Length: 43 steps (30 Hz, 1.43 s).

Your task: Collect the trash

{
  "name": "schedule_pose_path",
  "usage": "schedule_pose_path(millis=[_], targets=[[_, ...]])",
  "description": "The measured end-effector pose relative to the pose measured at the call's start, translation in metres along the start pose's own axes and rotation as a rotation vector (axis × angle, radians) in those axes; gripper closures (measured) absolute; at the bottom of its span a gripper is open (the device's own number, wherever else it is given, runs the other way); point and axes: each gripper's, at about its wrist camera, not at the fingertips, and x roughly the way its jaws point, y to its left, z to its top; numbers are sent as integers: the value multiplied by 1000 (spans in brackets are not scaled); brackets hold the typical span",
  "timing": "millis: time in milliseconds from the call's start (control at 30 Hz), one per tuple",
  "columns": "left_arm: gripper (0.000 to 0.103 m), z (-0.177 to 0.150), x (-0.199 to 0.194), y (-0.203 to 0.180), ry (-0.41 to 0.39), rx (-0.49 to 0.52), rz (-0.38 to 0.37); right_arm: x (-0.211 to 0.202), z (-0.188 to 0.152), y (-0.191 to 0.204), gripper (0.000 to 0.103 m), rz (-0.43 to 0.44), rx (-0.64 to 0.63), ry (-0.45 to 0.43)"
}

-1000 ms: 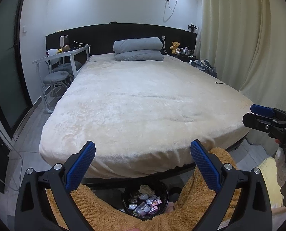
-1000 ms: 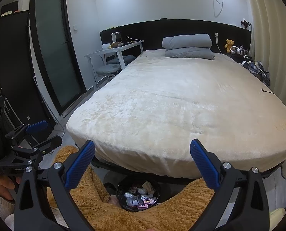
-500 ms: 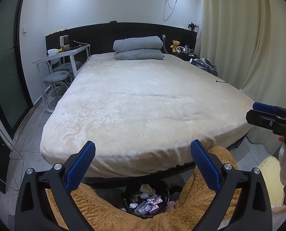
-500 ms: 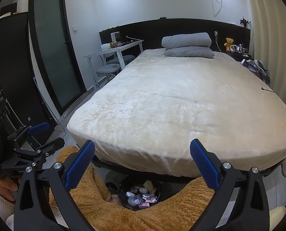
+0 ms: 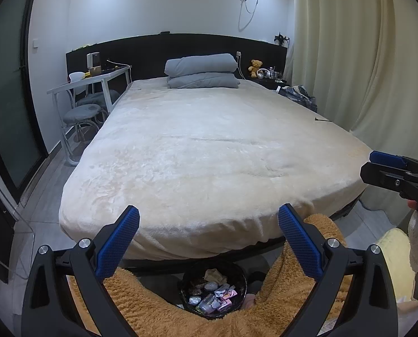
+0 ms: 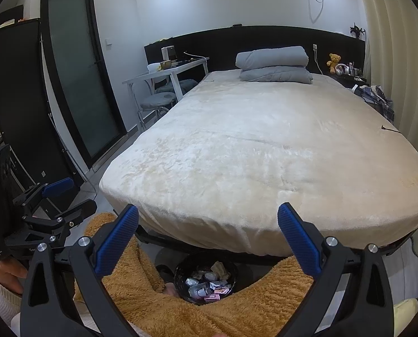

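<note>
Both the left tool and the right tool hang spread and empty above the round black trash bin, full of crinkled wrappers, between fuzzy orange-brown fleece legs beneath the plush cream bed edge.

the right gripper is seen lower and farther right in the left wrist view; the trash bin is shifted slightly right.

L gripper & R gripper side by side, jaws wide apart, empty.
</note>
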Motion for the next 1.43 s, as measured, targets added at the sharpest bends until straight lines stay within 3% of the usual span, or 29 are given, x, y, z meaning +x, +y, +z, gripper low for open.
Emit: schedule_pose_path(millis=[1433], targets=[[6,4,-5,3,-6,9,22,-5,3,3,5,8,18,2]])
